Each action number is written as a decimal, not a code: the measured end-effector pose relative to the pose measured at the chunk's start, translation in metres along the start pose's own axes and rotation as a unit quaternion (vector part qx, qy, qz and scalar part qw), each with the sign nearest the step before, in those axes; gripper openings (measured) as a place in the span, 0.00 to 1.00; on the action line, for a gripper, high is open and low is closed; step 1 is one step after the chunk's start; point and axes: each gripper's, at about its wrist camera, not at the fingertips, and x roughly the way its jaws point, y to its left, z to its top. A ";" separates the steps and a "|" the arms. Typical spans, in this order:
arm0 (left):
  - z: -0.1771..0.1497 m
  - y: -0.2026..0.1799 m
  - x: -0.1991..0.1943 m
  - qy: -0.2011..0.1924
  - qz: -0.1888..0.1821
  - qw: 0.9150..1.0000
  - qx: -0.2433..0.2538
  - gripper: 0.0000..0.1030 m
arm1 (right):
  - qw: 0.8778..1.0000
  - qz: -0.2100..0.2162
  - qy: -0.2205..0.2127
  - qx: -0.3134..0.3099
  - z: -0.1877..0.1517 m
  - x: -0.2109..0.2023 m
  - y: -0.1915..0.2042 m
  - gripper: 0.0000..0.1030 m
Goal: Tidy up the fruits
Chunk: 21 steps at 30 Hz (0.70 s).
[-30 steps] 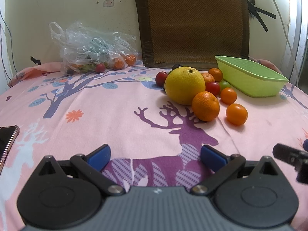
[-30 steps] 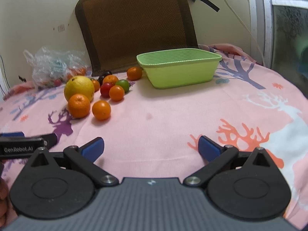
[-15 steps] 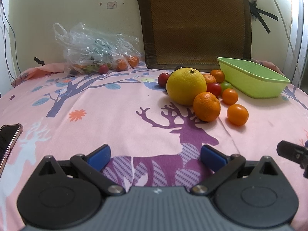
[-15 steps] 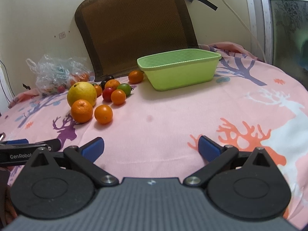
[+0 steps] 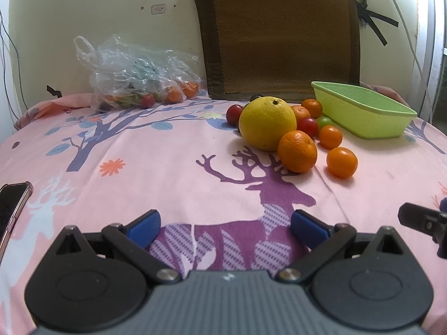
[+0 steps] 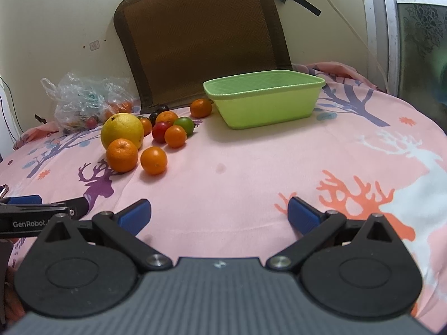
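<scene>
Both grippers wide open, nothing picked up yet

Left gripper (image 5: 225, 226) and right gripper (image 6: 219, 214) hover empty over the cloth (image 6: 251, 173); fruit pile (image 6: 148, 136) sits just left of the green tub (image 6: 265, 106); I'd start with the nearest loose orange (image 6: 153, 160), squeezing gently across its middle; tub looks empty; bag (image 5: 134, 81) at the back holds more fruit.

The black phone in a clear pink case (image 5: 11, 212) is cut off at the left edge. Contents of the crumpled clear plastic bag (image 5: 134, 83), upper left, are indistinct. The small dark round fruit (image 5: 255, 97) is mostly hidden behind the large yellow citrus fruit (image 5: 266, 122).
</scene>
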 end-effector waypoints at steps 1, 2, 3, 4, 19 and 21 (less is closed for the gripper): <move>0.000 0.000 0.000 0.000 0.000 1.000 0.000 1.00 | 1.000 0.002 0.000 0.000 0.000 0.000 0.000 1.00; 0.000 0.000 0.000 -0.001 0.000 1.000 0.000 1.00 | 1.000 0.005 0.000 -0.001 0.000 0.000 0.000 1.00; -0.001 0.000 0.000 -0.001 0.000 1.000 0.000 1.00 | 1.000 0.007 -0.001 -0.002 0.000 0.000 0.000 1.00; -0.001 0.000 0.000 -0.002 0.000 1.000 0.000 1.00 | 1.000 0.010 -0.001 -0.001 0.000 -0.001 0.000 1.00; 0.003 0.001 0.001 0.008 -0.007 1.000 0.004 1.00 | 1.000 0.022 0.002 -0.015 0.000 0.001 0.005 1.00; 0.003 0.001 0.001 0.009 -0.006 1.000 0.003 1.00 | 1.000 0.022 0.003 -0.017 0.000 0.001 0.005 1.00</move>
